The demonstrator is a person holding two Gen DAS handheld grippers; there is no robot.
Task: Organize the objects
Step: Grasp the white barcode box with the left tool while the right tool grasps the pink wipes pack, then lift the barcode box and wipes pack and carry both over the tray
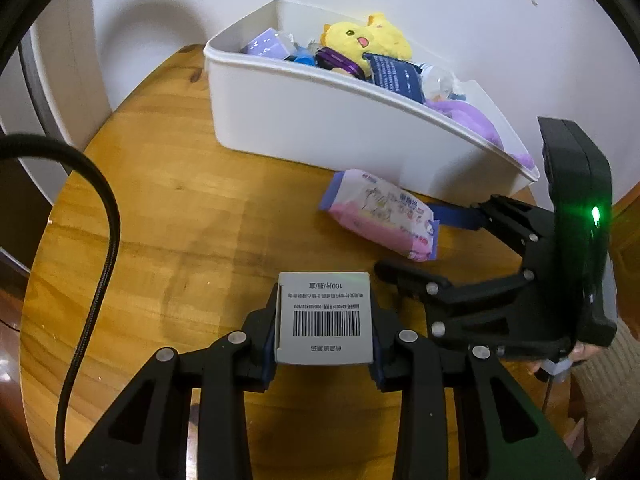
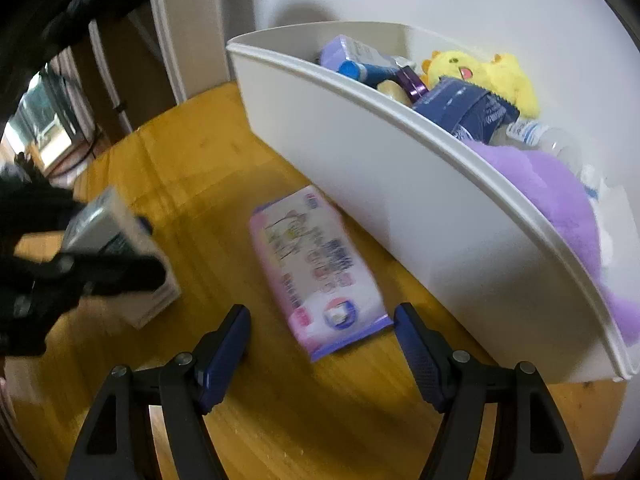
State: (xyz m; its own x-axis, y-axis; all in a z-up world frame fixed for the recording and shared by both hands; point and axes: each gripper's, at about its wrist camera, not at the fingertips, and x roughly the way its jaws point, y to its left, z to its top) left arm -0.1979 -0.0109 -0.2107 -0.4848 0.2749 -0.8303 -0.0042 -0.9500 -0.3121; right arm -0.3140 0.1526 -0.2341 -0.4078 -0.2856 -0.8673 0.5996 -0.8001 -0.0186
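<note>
Left wrist view has the left gripper (image 1: 325, 320) clamped on a small barcoded box (image 1: 325, 317), pads squeezing its two sides and carrying it above the wooden table (image 1: 160, 216), likely bound for the white bin (image 1: 320, 120). And the right gripper (image 2: 322, 354), jaws parted and empty, lines up over the pink wipes packet (image 2: 320, 268) lying flat just beside the bin wall, straddling its near end for a grab.

One white plastic bin (image 1: 320, 128) is sitting on one wooden surface (image 1: 168, 216). One yellow plush chick (image 1: 370, 36) and one purple plush toy (image 2: 540, 184) are lying inside. One pink wipes packet (image 1: 380, 216) and one small grey barcoded box (image 1: 325, 316) are showing outside it.
</note>
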